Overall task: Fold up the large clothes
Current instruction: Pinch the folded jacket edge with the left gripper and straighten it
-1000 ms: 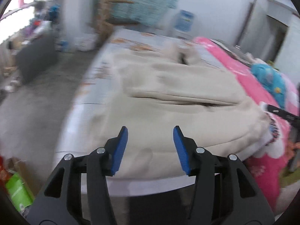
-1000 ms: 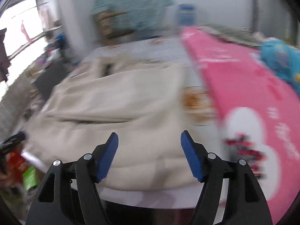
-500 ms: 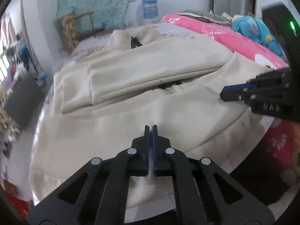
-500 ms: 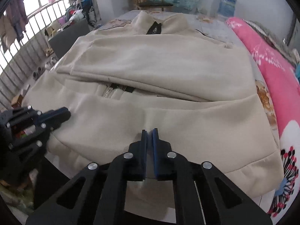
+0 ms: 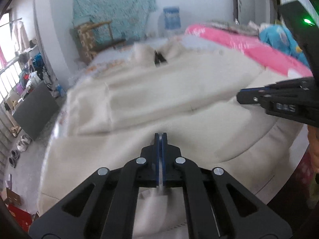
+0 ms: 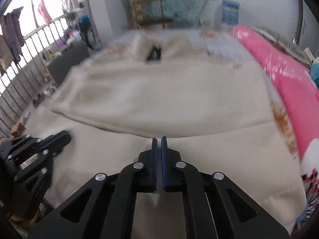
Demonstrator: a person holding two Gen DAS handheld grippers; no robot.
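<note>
The jacket [image 6: 159, 99] is plain cream, with a dark opening at its collar. Beside it lies a hot-pink quilt [image 6: 283, 75] with white lettering and a white patch bearing red and black flowers. The bed sheet [image 6: 223, 47] is pale grey-blue with orange prints. The left gripper [image 5: 160, 137] and the right gripper [image 6: 159, 141] are black with blue pads. A teal patterned cloth [image 5: 113, 6] hangs on the white wall. A blue toy [image 5: 279, 35] sits on the quilt.

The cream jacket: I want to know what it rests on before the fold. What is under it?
Under the cream jacket a pale printed bedsheet shows beyond the collar. The sheet directly beneath is covered.
</note>
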